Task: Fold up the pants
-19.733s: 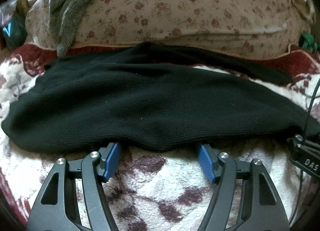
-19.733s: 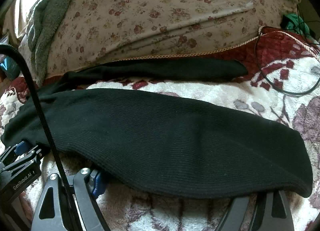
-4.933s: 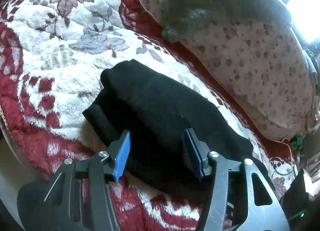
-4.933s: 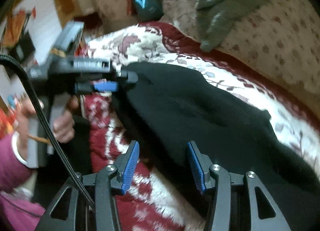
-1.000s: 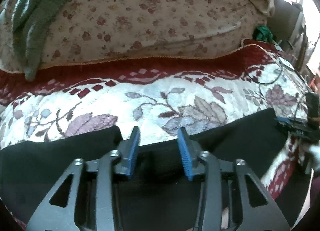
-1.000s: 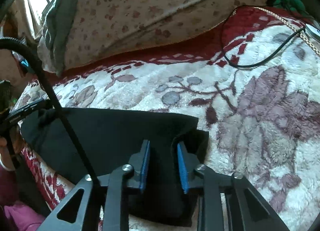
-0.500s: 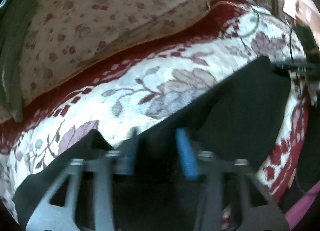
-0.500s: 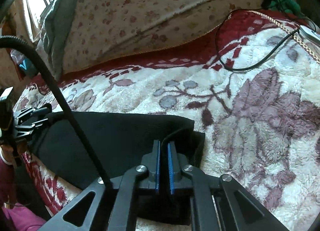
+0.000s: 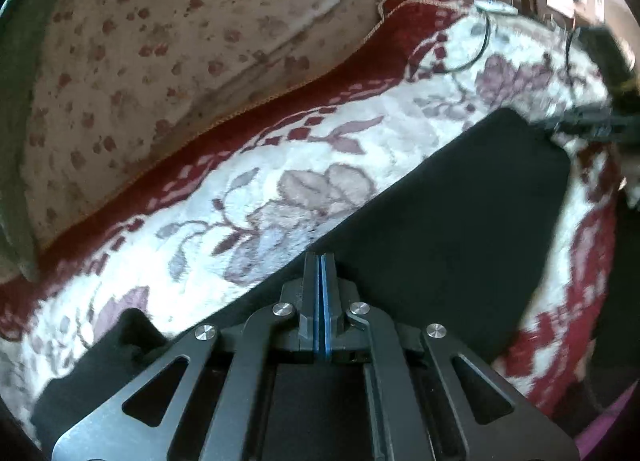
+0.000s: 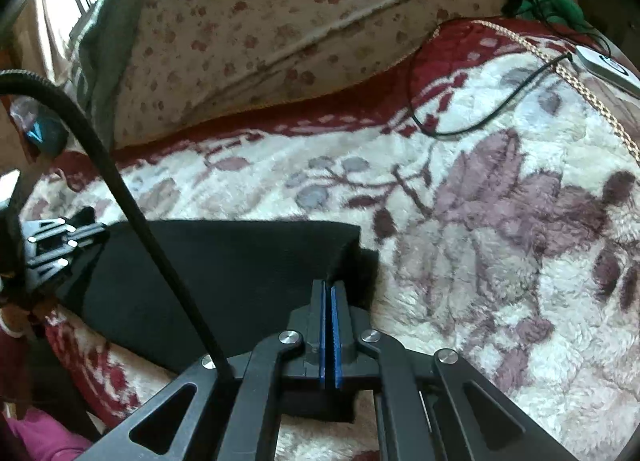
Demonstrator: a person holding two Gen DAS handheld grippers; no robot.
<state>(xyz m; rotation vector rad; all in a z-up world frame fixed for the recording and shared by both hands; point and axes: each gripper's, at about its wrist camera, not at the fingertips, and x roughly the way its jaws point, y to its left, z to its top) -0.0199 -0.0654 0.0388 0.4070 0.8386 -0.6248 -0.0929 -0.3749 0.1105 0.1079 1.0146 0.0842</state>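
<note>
Both grippers clamped on the pants, pitched steeply down at the blanket.

Left gripper: jaws have just closed, blue pads together at the far long edge of the pants, pinching the cloth there; the view is rolled, so the pants run diagonally up to its right. Right gripper: jaws also just closed, gripping the pants at their right end, where a fold of cloth stands up just ahead of the tips. Pants: black, folded into a flat band, lying on the floral blanket between the two grippers, each tool showing at the far end of the other's view. Blurred on the left side. A cable loops well beyond the right gripper.
</note>
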